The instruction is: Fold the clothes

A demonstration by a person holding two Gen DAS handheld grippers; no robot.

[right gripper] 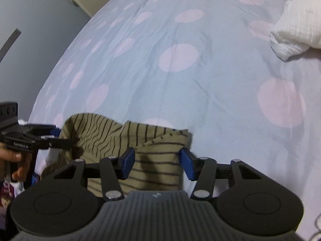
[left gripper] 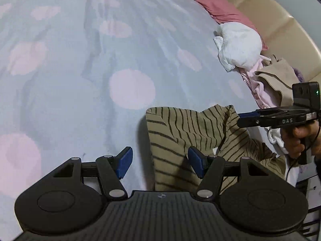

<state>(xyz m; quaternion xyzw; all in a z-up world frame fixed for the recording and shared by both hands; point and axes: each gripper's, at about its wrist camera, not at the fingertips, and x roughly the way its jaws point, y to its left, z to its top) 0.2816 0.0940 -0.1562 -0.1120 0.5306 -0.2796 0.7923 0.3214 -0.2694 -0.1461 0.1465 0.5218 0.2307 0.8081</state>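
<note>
Striped garment (left gripper: 180, 132) lay bunched on the dotted bedspread (left gripper: 80, 80) — partly between the spread fingers of the left gripper (left gripper: 159, 161). Right gripper (right gripper: 157, 164) also gaped, cloth between its fingers. Soft, light, floppy — I'd pinch a hem corner.

Striped garment (left gripper: 180, 128): soft matt knit cloth. Bedsheet (left gripper: 80, 60): smooth matt cotton-like cloth. Gripper pads (right gripper: 128, 163): matt blue.

Two wrist fisheyes low over the bed (left gripper: 80, 80), both sharing the striped garment (left gripper: 180, 132).
</note>
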